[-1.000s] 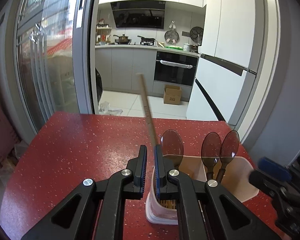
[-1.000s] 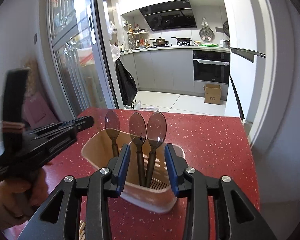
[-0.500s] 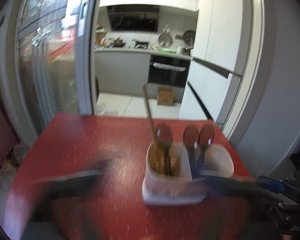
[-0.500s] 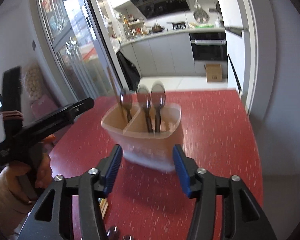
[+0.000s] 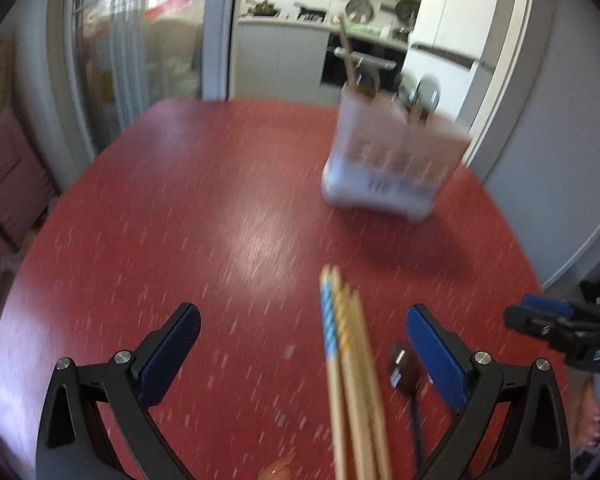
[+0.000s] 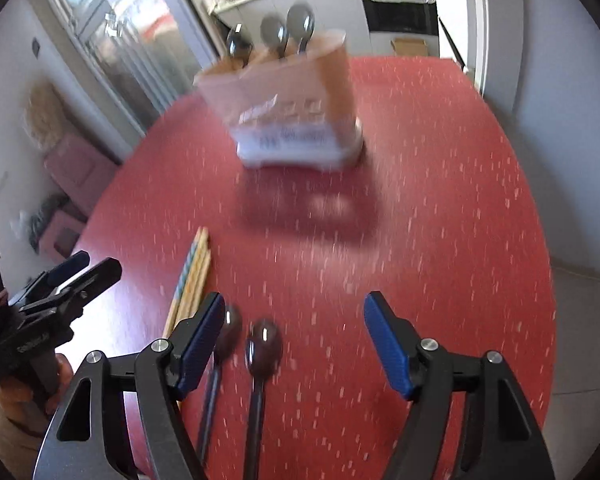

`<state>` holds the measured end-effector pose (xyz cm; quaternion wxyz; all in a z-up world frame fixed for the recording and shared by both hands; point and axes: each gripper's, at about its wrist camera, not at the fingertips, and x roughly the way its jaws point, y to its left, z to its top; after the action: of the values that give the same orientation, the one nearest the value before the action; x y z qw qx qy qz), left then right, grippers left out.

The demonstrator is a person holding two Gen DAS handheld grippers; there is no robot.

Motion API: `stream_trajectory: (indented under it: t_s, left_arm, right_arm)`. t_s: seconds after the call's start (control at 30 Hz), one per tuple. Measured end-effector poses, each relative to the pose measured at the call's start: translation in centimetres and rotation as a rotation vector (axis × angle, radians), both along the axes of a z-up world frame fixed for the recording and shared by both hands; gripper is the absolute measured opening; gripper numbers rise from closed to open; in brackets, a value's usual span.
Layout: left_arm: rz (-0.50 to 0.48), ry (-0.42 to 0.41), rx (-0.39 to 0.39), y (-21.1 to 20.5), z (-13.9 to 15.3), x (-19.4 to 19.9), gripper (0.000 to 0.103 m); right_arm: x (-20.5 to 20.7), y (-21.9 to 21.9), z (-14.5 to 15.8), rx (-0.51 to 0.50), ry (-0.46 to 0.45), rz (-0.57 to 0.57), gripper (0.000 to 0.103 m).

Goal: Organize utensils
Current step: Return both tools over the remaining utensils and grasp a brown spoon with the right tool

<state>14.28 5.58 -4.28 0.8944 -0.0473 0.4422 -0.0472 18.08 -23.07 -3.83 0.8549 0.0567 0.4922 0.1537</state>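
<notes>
A translucent white utensil holder (image 5: 388, 164) (image 6: 296, 108) stands on the red table, holding three dark spoons (image 6: 278, 36) and one chopstick (image 5: 346, 54). Several wooden chopsticks (image 5: 350, 368) (image 6: 192, 280) lie on the table near me. Two dark spoons (image 6: 260, 360) lie beside them; one shows in the left wrist view (image 5: 406, 376). My left gripper (image 5: 300, 352) is open and empty, low over the chopsticks. My right gripper (image 6: 294, 340) is open and empty, over the two loose spoons. Both views are motion-blurred.
The red table (image 5: 180, 216) ends in a rounded edge on the right near a grey wall (image 6: 572, 120). A glass sliding door (image 5: 140, 40) stands at the left. The kitchen lies behind the holder.
Both grippers have pulled back from the holder toward me and opened wide. Loose chopsticks and two spoons near the table's front have come into view.
</notes>
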Motion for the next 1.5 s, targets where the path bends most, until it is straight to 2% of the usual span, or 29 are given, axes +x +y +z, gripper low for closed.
stream_trajectory:
  t_s: [0.17, 0.3, 0.4, 0.53, 1.0, 1.1, 1.27, 1.5]
  left_arm:
    - [0.012, 0.077, 0.04, -0.1, -3.3, -1.2, 0.103]
    - [0.011, 0.099, 0.063, -0.6, -4.7, -1.7, 0.103]
    - [0.003, 0.123, 0.05, -0.9, -5.5, -1.6, 0.103]
    - [-0.009, 0.145, 0.072, -1.6, -6.5, -1.8, 0.103]
    - [-0.011, 0.177, 0.084, -1.5, -7.0, -2.1, 0.103]
    - [-0.012, 0.183, 0.094, -1.4, -7.3, -1.9, 0.103]
    - [-0.023, 0.191, 0.123, -1.8, -7.7, -0.9, 0.103]
    - [-0.066, 0.202, 0.153, -2.5, -7.7, 1.0, 0.103]
  right_arm:
    - [-2.7, 0.8, -2.6, -0.018, 0.071, 0.011, 0.075]
    - [-4.2, 1.1, -4.3, -0.024, 0.102, 0.008, 0.075]
    - [-4.8, 1.4, -4.9, -0.034, 0.117, 0.002, 0.075]
    - [-5.0, 2.0, -5.1, -0.065, 0.116, 0.001, 0.075]
    - [-4.8, 3.9, -5.4, -0.15, 0.117, 0.019, 0.075]
    - [-4.8, 4.5, -5.5, -0.199, 0.113, 0.028, 0.071]
    - [-4.4, 6.0, -5.7, -0.313, 0.108, 0.043, 0.057]
    - [-4.0, 6.4, -5.5, -0.324, 0.139, 0.071, 0.047]
